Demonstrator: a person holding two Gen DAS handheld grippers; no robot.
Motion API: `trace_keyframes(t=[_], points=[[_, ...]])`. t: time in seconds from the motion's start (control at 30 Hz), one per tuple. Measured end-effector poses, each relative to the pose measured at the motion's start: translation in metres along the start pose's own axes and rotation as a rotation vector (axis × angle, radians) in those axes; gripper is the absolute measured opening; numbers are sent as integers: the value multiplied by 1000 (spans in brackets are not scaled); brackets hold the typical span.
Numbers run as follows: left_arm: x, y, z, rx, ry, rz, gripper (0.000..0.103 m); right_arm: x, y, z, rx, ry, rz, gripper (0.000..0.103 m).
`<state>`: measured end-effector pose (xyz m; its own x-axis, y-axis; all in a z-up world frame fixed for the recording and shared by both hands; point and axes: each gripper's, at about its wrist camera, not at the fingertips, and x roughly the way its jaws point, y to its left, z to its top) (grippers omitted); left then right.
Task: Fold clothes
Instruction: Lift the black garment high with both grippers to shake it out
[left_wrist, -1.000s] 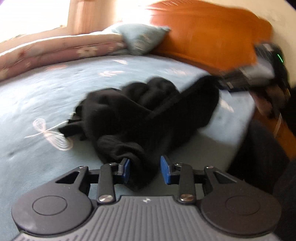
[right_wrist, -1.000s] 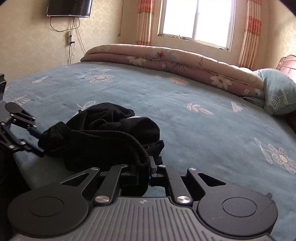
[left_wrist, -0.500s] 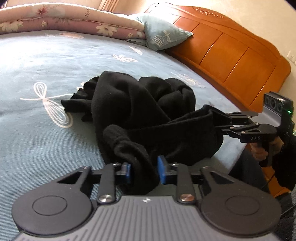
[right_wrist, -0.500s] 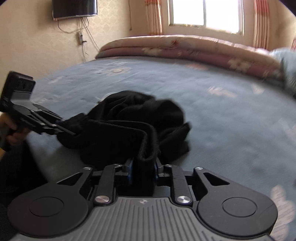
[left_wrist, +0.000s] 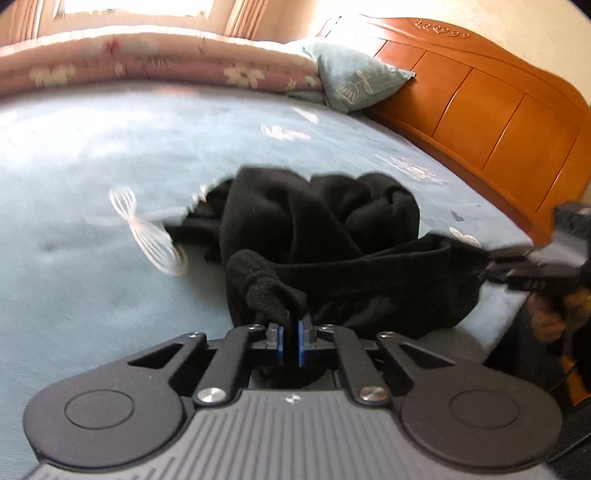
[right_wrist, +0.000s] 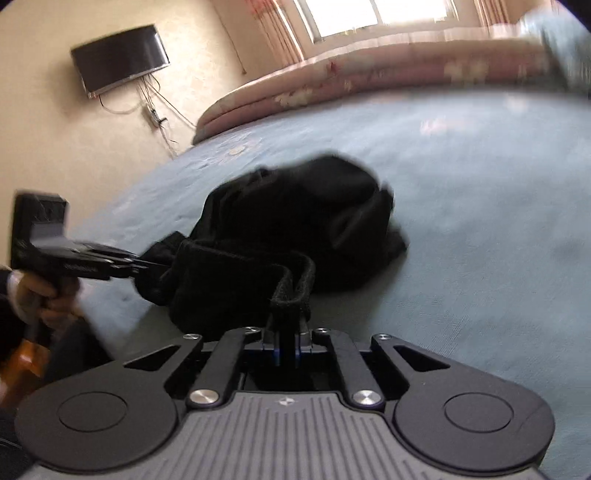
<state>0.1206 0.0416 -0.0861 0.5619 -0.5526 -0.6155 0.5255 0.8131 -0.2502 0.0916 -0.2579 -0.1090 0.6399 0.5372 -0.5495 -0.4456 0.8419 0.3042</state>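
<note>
A crumpled black garment (left_wrist: 314, 221) lies on the blue bed sheet (left_wrist: 92, 295) near the bed's edge. In the left wrist view my left gripper (left_wrist: 290, 341) is shut on a bunched corner of it. The right gripper (left_wrist: 487, 266) pinches the other end at the far right, and a ribbed band of cloth runs taut between the two. In the right wrist view the right gripper (right_wrist: 286, 350) has its jaws closing, with the garment's (right_wrist: 295, 214) ribbed edge squeezed between the pads. The left gripper (right_wrist: 144, 264) holds cloth at the left.
A rolled pink floral quilt (left_wrist: 147, 62) and a blue pillow (left_wrist: 354, 81) lie along the far side. The orange wooden headboard (left_wrist: 498, 110) stands at the right. A wall screen (right_wrist: 118, 59) hangs beyond the bed. A person's hand (right_wrist: 48, 291) grips each handle by the bed's edge.
The left jaws have closed from wide apart onto the bunched cloth. The right jaws parted a little and closed again on the ribbed edge. Both views rolled, and the band now runs tauter.
</note>
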Motion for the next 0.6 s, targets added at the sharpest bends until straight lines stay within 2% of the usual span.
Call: trace_keyframes(t=[0.27, 0.4, 0.6], points=[[-68, -35, 42, 167, -169, 87, 5, -72, 60, 71, -293, -187, -91, 8], [-107, -53, 81, 254, -252, 139, 5, -100, 91, 119, -434, -219, -116, 8], [-165, -85, 139, 369, -376, 246, 5, -138, 128, 195, -541, -244, -200, 8]])
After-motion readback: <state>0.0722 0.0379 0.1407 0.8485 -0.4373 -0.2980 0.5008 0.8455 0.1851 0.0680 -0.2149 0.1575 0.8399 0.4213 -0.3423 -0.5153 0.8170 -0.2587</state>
